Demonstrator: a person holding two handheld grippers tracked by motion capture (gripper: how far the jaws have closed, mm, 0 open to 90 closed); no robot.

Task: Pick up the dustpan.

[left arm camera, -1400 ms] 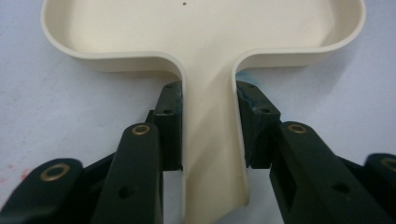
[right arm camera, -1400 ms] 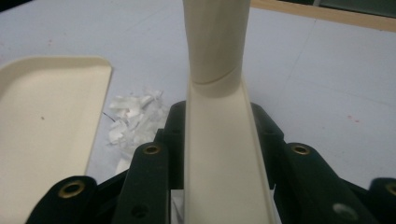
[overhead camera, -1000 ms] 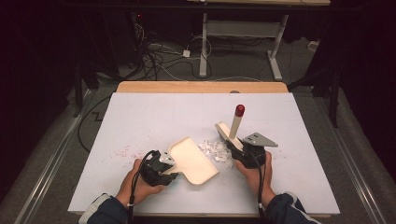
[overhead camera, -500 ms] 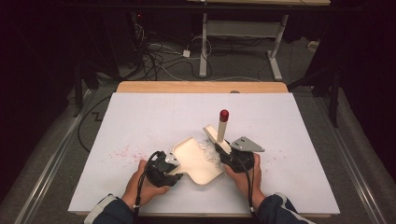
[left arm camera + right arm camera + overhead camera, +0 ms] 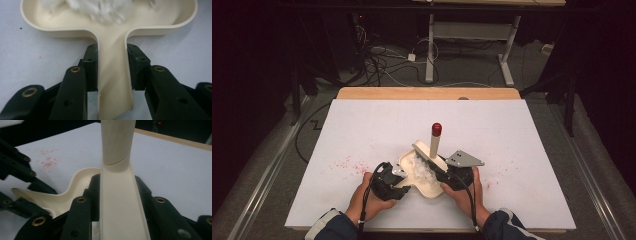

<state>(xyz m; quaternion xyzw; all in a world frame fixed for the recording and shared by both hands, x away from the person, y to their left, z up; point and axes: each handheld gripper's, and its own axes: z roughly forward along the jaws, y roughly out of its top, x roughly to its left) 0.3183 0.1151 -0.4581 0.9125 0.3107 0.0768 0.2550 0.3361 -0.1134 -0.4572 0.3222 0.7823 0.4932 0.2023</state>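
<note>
The high view looks forward and down from above the person's side onto the whole white table (image 5: 522, 150). The 2 gripper views ride close, looking along their jaws; all 3 views share the cream dustpan (image 5: 112, 65).

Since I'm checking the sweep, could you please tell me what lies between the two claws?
In the high view, the cream dustpan with white fluff lies between the left claw and right claw.
</note>
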